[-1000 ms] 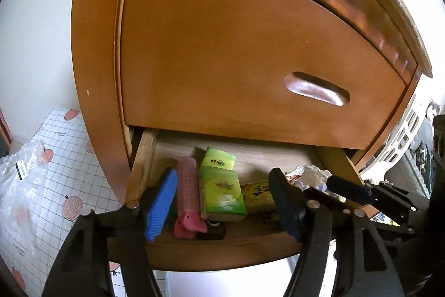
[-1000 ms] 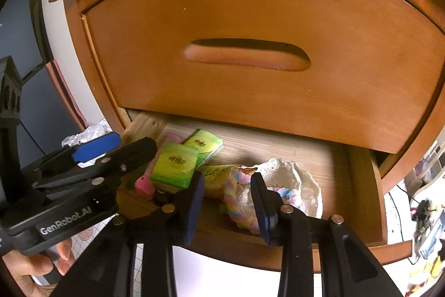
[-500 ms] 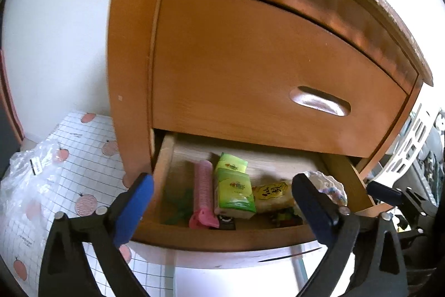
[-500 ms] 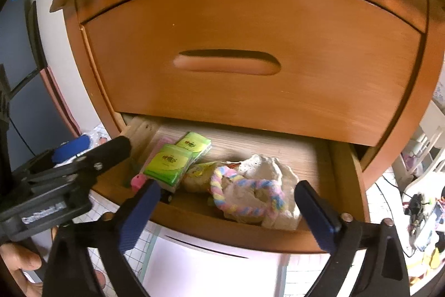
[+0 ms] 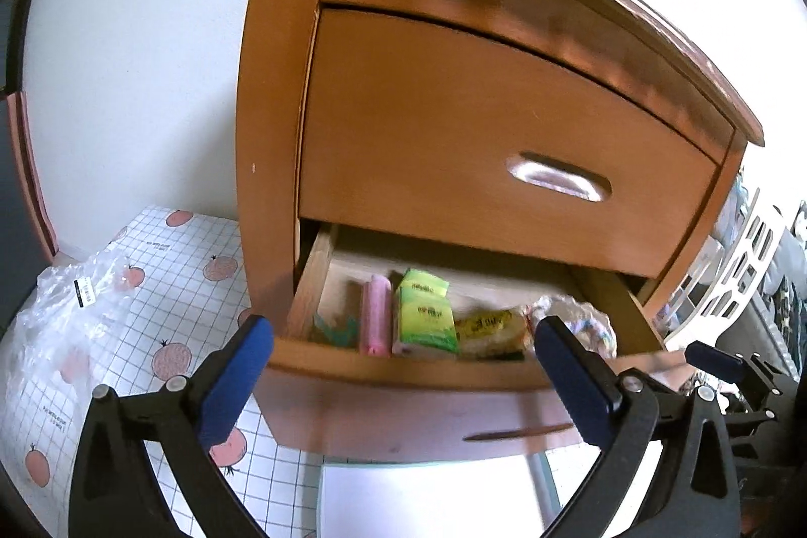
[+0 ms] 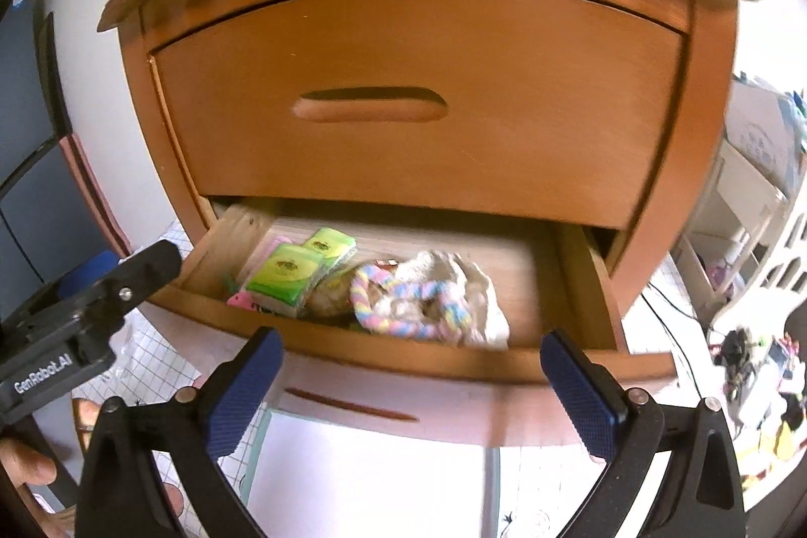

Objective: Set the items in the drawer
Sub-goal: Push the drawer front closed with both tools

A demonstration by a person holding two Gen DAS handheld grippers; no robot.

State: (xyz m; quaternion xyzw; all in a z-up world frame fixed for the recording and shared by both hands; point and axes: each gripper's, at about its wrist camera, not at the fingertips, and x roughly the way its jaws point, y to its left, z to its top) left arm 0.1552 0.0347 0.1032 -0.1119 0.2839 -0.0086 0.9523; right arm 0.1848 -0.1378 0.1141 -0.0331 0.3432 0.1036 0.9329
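I am holding both my left gripper and right gripper released and empty before the open drawer; next, probably pushing it closed.

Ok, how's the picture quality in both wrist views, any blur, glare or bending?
Left wrist: fisheye bows the brown wooden cabinet, glare whitens its upper handle recess, open lower drawer's contents slightly smeared. Right wrist: same bowing, pastel braided rope soft, right edge overexposed.

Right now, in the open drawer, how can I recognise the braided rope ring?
Find the wooden nightstand and its lower drawer, pulled open. On the drawer's right side lies a crumpled white cloth, and the rope ring rests on it. Only the ring is braided, in pastel pink, yellow and blue; the green packets beside it are flat.
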